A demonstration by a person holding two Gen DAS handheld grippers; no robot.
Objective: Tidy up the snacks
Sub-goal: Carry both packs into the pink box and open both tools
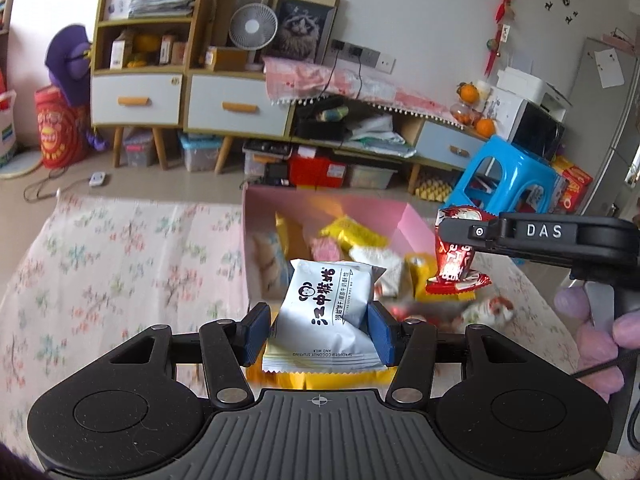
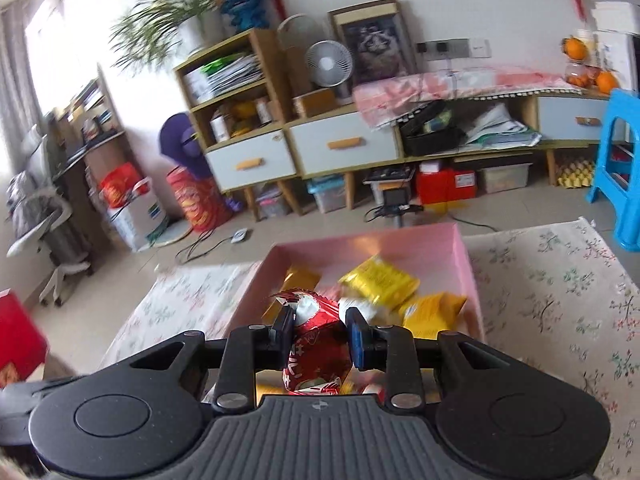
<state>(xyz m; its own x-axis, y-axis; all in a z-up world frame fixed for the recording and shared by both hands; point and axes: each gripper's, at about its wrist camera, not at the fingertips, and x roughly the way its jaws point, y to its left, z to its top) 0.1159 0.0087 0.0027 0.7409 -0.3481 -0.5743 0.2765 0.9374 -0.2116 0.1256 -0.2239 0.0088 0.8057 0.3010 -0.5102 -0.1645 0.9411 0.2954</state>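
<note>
My left gripper (image 1: 318, 330) is shut on a white snack packet (image 1: 324, 312) with black Chinese print, held just in front of the pink box (image 1: 320, 204). The pink box holds several yellow and white snack packets (image 1: 354, 234). My right gripper (image 2: 320, 330) is shut on a red foil snack (image 2: 316, 350), held over the near edge of the pink box (image 2: 460, 248). In the left wrist view the right gripper (image 1: 460, 236) comes in from the right with the red snack (image 1: 456, 264) hanging by the box's right side.
A floral cloth (image 1: 120, 264) covers the table. A few loose snacks (image 1: 486, 310) lie on it right of the box. A blue plastic stool (image 1: 504, 180) stands beyond the table's right end, and shelves and drawers (image 1: 180, 100) line the far wall.
</note>
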